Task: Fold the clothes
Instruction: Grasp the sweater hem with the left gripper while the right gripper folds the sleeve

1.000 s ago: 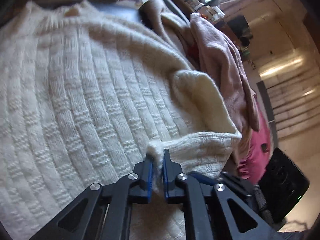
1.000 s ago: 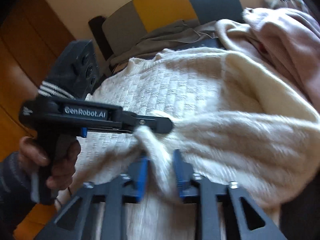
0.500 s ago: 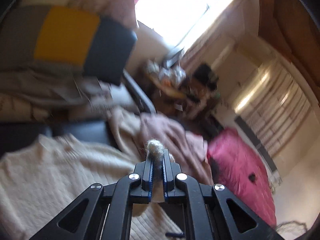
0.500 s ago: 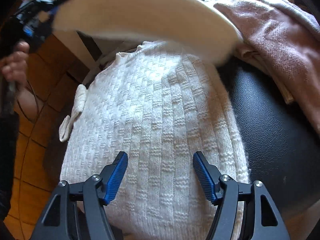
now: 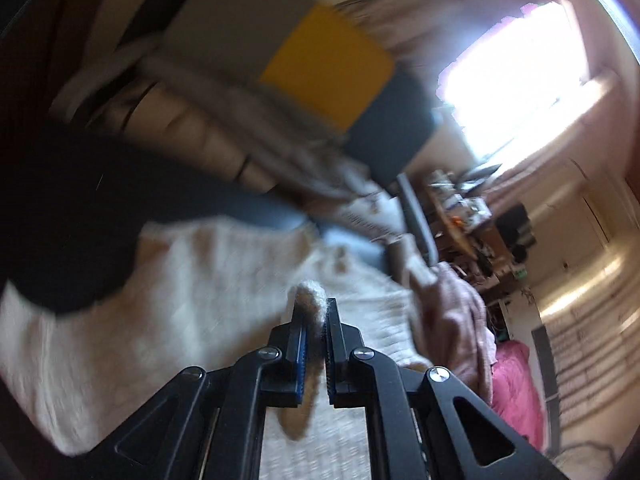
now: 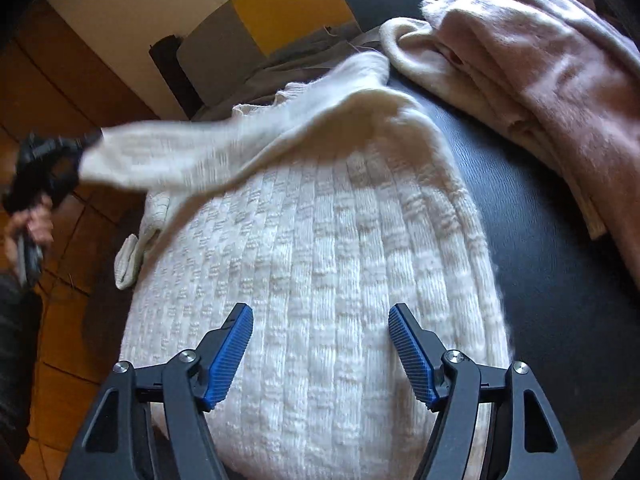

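Note:
A cream knitted sweater (image 6: 320, 264) lies spread on a black leather seat (image 6: 552, 264). Its sleeve (image 6: 168, 156) stretches out to the left, pulled across the body. My left gripper (image 5: 314, 312) is shut on the sleeve's cuff (image 5: 310, 294), which pokes out between the pads; from the right wrist view it shows at the far left (image 6: 44, 172), held by a hand (image 6: 30, 226). My right gripper (image 6: 320, 340) hovers open above the sweater's lower body, nothing between its blue pads (image 6: 232, 354).
A pink knit garment (image 6: 560, 80) lies piled at the right on the seat. Grey cloth (image 6: 296, 60) and a grey-yellow cushion (image 5: 320, 56) are behind the sweater. Wooden floor (image 6: 68, 92) lies to the left. A magenta cloth (image 5: 516, 392) sits further right.
The left gripper has swung the sleeve up and over to the left side of the sweater. The right gripper let go of the cloth and opened wide above the body.

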Demonstrator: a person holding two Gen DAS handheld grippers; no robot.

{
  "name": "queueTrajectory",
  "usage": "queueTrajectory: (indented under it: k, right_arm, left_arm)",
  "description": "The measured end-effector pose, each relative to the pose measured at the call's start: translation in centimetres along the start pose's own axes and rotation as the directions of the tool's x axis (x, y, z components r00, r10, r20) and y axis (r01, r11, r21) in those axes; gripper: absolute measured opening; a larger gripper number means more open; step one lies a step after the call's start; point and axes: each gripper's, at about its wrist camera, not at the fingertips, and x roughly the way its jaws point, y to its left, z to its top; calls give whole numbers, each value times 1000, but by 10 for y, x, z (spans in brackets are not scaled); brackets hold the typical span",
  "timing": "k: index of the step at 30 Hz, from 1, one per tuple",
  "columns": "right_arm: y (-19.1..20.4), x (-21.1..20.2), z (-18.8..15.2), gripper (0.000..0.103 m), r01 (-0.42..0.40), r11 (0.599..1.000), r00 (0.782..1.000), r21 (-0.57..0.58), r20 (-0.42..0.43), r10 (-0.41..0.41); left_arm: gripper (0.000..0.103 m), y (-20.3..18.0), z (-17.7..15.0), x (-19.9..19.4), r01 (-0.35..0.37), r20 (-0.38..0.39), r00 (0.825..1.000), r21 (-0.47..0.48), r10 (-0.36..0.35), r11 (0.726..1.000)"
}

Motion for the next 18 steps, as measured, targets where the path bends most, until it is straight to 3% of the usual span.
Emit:
queueTrajectory:
  k: [3,6,8,12,18]
  right_arm:
    - [-4,5,19,72,-77,996,997,54,-4,77]
    - [-10,19,45,74,-246,954,968,169,-5,250]
    - [-17,32,60,75,-298,920,953,253,21,303]
    - [-25,63,93,76,-295,882,955,367,86,284]
    - [-26,104,132,74,-150,887,987,436,116,110]
  left_arm:
    - [6,33,-8,16,3,-27,1000,-84,-5,996]
    - [6,42,-10,22,14,-39,999,-97,-18,995]
    - [6,38,-9,20,25,-37,999,-75,-27,997]
    - [6,19,-2,10,52,-32,998,-47,-54,998]
    - [6,-8,7,7,97,-23,995,-11,-97,995]
